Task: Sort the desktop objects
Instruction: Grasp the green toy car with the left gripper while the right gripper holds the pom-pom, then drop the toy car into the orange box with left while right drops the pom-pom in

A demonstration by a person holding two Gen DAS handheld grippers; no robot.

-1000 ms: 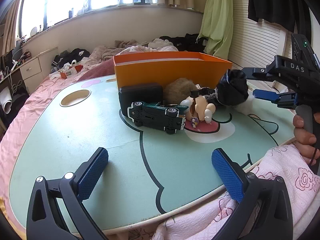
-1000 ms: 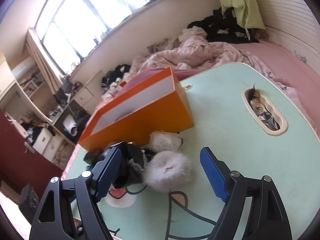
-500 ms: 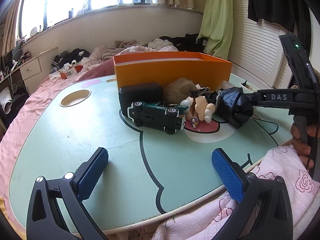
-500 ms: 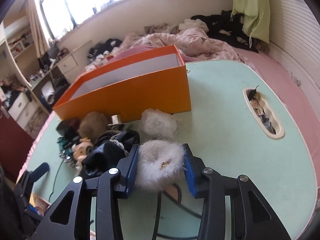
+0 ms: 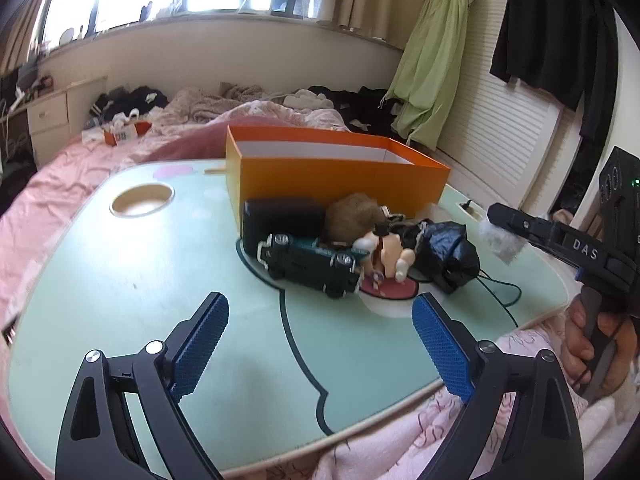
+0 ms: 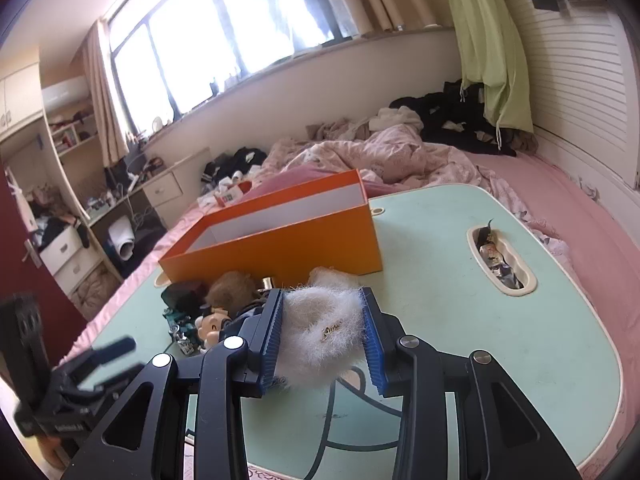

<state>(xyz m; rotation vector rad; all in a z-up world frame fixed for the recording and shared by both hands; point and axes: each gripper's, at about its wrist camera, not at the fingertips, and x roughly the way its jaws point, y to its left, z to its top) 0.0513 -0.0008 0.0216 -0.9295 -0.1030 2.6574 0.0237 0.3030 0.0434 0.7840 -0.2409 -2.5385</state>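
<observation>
White fluffy scrunchie (image 6: 320, 330) clamped between blue pads of right gripper (image 6: 325, 340), jaws just been closing and now pressing fur on both sides; small gold tag faces up. It looks lifted just clear of the mint table (image 6: 500, 360), in front of the orange box (image 6: 280, 240), which is open-topped, white inside, no contents visible from here

To do it well: probably carry it up over the near wall of the box and only let go once it is above the white interior. Fur is squashy, so keep a firm squeeze or it may slip. Watch the second pale fluffy piece (image 6: 334, 276) sitting just behind it against the box

Left gripper (image 5: 320, 344) wide apart, jaws eased in a little, nothing between the pads, hovering over bare table near the front edge. Pile still to sort beside the box: green toy car (image 5: 310, 266) on its side, black case (image 5: 282, 220), brown pompom (image 5: 354, 216), small figurine (image 5: 386, 252), black crumpled bag (image 5: 448, 252)

Table has a cartoon outline, a round cup hole (image 5: 142, 200) and an oblong slot (image 6: 502, 260) with scraps in it. It sits on a pink bed; rumpled bedding, clothes, green curtain, bright window behind
</observation>
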